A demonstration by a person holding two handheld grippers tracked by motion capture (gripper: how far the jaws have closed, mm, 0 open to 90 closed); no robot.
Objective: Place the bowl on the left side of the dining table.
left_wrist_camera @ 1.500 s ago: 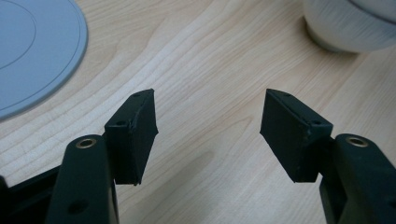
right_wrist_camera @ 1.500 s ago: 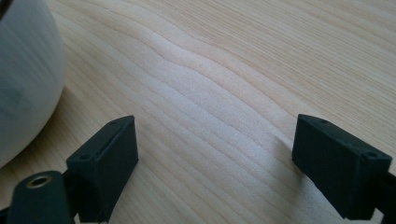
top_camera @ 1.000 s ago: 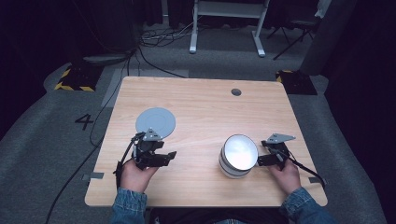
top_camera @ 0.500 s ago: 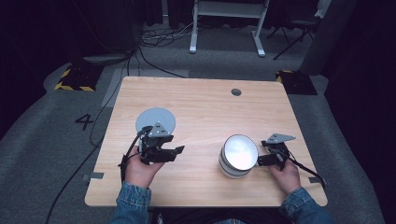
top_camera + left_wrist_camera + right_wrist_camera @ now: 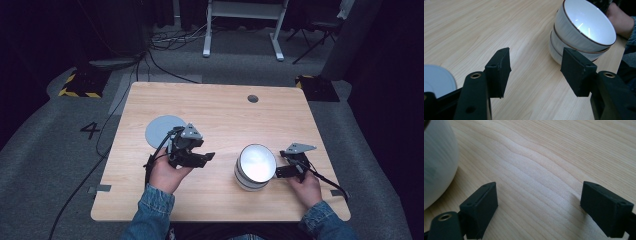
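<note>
Two white bowls with thin brown rims sit stacked (image 5: 255,167) right of the table's middle; the left gripper view has the stack (image 5: 584,32) ahead, tilted. My left gripper (image 5: 206,159) is held above the wood left of the stack, pointing at it. Its jaws (image 5: 536,60) are open, have just been opening a little, and nothing is between them. My right gripper (image 5: 281,164) rests at the stack's right side, open (image 5: 539,195) over bare wood, with the lower bowl's wall (image 5: 436,165) just left of its jaws.
A flat grey plate (image 5: 162,130) lies on the wooden table (image 5: 215,105) behind my left hand; its edge (image 5: 436,80) appears at the lower left of the left gripper view. A cable hole (image 5: 252,98) is at the back. Cables trail off both table sides.
My left gripper has risen and moved right, away from the grey plate and toward the bowl stack. The right gripper and the bowls have not moved.
</note>
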